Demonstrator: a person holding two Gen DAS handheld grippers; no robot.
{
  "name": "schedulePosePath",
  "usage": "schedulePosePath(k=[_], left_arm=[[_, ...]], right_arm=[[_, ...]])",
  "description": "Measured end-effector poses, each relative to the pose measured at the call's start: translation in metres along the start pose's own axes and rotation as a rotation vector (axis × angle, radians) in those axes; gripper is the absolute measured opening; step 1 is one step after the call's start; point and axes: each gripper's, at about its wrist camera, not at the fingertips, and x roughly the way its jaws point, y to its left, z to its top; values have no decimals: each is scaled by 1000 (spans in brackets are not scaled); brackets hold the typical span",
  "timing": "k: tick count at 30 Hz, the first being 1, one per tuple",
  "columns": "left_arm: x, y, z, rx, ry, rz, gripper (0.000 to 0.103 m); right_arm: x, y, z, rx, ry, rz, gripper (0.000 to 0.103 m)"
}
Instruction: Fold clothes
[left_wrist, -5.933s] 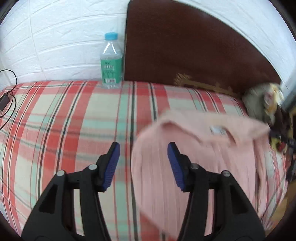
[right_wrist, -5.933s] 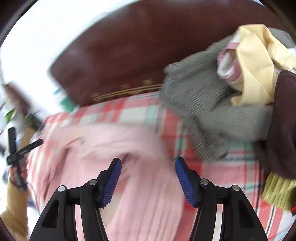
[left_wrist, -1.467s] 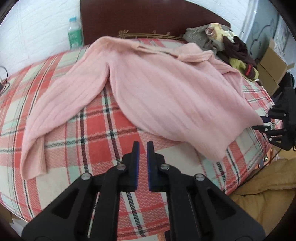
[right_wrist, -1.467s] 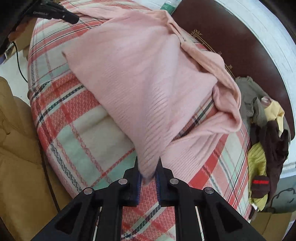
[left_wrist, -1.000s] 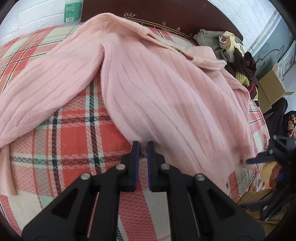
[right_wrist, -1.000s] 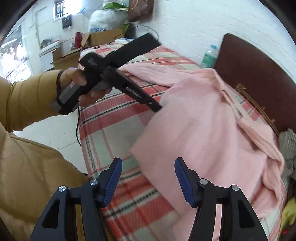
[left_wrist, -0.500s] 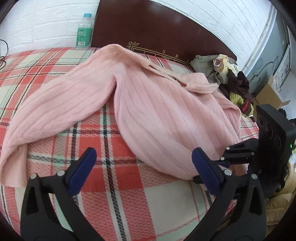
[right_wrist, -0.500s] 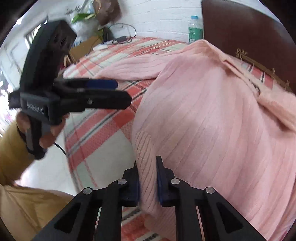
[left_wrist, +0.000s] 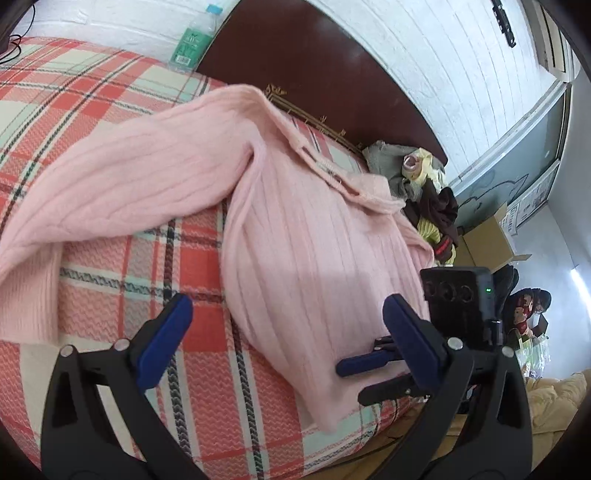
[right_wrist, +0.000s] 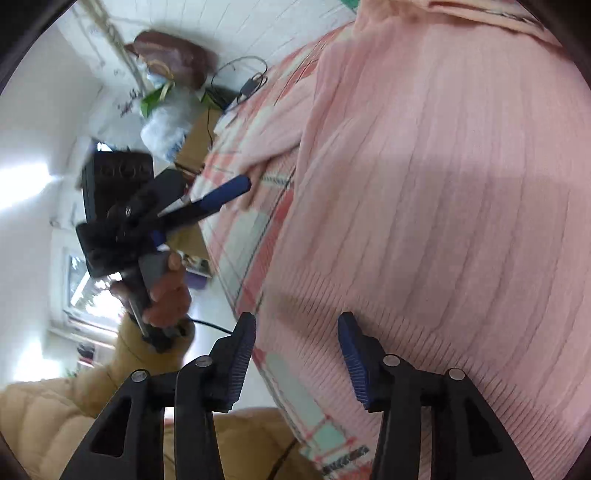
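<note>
A pink ribbed sweater (left_wrist: 295, 236) lies spread on the plaid bedspread (left_wrist: 207, 373), its collar toward the dark headboard and one sleeve (left_wrist: 88, 206) stretched to the left. My left gripper (left_wrist: 291, 343) is open above the sweater's lower hem, holding nothing. My right gripper (right_wrist: 297, 350) is open at the sweater's hem (right_wrist: 406, 325) near the bed edge; it also shows in the left wrist view (left_wrist: 369, 373). The left gripper shows in the right wrist view (right_wrist: 207, 206), held in a hand.
A water bottle (left_wrist: 192, 37) stands by the brown headboard (left_wrist: 314, 70). A pile of other clothes (left_wrist: 424, 192) lies at the bed's far right. A cardboard box (left_wrist: 491, 236) is beyond it. A cable and bags (right_wrist: 236, 85) lie past the bed's left end.
My right gripper has opened and let go of the sweater's hem. My left gripper stays open and has moved closer over the hem.
</note>
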Motion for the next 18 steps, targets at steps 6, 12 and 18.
schedulePosePath(k=[6, 12, 18], left_arm=[[39, -6, -10, 25, 100, -16, 103], [63, -23, -8, 80, 160, -45, 24], [35, -22, -2, 48, 200, 66, 15]], right_arm=[[-36, 30, -14, -182, -60, -144, 57], [-76, 18, -36, -113, -149, -179, 61], [-107, 0, -50, -33, -263, -219, 61]])
